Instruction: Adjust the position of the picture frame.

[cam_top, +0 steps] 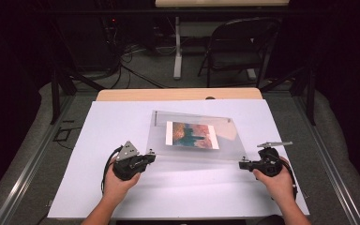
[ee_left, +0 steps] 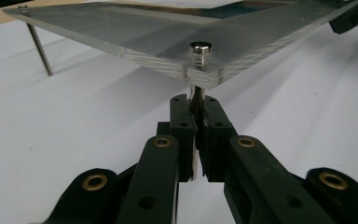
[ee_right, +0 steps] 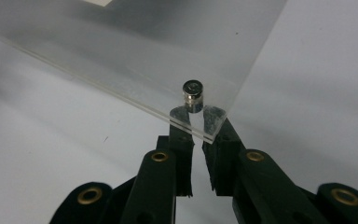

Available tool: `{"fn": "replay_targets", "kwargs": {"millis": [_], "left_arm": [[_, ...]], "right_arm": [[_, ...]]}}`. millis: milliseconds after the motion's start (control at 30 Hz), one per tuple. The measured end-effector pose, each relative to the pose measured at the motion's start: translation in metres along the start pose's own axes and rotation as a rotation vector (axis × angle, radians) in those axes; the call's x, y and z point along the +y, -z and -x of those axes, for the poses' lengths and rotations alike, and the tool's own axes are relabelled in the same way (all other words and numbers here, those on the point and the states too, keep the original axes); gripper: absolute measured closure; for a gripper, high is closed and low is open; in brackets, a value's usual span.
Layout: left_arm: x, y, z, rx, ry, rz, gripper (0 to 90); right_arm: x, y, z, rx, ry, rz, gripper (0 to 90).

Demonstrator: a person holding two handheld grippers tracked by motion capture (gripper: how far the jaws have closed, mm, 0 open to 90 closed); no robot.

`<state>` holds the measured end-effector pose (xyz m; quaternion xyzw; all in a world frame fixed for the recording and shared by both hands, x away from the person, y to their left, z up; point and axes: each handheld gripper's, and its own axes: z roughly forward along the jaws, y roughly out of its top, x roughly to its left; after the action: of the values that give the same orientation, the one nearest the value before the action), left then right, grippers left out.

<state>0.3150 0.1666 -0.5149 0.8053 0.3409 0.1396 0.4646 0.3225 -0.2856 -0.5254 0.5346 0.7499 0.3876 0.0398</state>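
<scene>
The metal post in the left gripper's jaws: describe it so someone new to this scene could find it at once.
On the white sheet covering the table stands a clear acrylic panel with a colourful picture in it, raised on thin metal posts at its corners. The post sits under the panel's near-left corner. Unlike the bare far-left post, it is clamped between the left gripper pads.
</scene>
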Motion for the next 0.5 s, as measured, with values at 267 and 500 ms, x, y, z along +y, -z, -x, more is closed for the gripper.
{"fn": "replay_targets", "kwargs": {"millis": [267, 500], "left_arm": [[-0.004, 0.005, 0.013, -0.021, 0.001, 0.017, 85.1], [-0.009, 0.005, 0.024, -0.046, 0.008, 0.019, 84.8]], "right_arm": [[0.030, -0.010, 0.014, -0.025, 0.001, -0.019, 82.5], [0.056, -0.027, 0.025, -0.046, 0.012, -0.054, 82.8]]}}
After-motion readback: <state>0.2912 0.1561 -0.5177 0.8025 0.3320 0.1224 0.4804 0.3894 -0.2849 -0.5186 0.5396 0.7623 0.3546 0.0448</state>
